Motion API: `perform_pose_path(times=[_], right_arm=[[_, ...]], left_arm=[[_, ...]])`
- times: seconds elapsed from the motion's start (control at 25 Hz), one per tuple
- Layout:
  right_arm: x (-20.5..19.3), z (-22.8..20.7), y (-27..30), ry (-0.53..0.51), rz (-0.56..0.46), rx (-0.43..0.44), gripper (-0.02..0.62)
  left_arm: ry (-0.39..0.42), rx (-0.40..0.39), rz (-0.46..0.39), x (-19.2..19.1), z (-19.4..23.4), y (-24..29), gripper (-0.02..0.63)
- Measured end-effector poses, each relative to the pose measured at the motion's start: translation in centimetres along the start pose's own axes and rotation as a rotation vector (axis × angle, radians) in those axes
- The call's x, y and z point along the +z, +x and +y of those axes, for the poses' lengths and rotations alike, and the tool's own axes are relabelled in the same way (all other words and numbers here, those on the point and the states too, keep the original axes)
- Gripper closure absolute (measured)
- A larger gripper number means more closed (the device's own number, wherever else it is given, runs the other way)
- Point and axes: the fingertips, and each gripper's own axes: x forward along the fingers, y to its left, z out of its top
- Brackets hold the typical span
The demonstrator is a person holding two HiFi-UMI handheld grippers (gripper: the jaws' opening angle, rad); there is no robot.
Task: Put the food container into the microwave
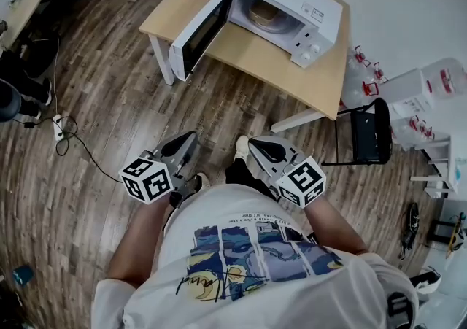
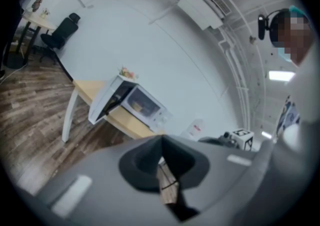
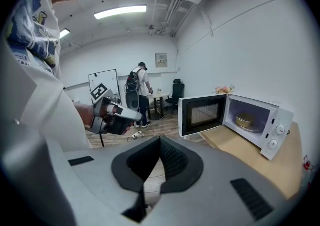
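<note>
1. Head view: the food container [image 1: 264, 14] sits inside the microwave [image 1: 310, 1] on the table [image 1: 244, 54]. The door [image 1: 198, 34] stands wide open. The left gripper [image 1: 187, 139] and right gripper [image 1: 254, 144] are held close to the body, well apart from the table.
2. Left gripper view: jaws fully together, nothing between them.
3. Right gripper view: jaws likewise together and empty; the container shows on the turntable.
4. Judgement: placement looks complete. If the door is to be shut, step in and push its outer edge with closed jaws, gently, so the microwave is not jolted.
</note>
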Motion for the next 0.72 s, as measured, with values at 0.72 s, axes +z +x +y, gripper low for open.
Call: perform_pose_path(times=[0.72], right_arm=[[-0.7, -10.2, -1.2, 0.051, -0.024, -0.056, 0.588]], left_arm=[[0.009, -0.021, 0.079, 1.1, -0.3, 11.5, 0.598]])
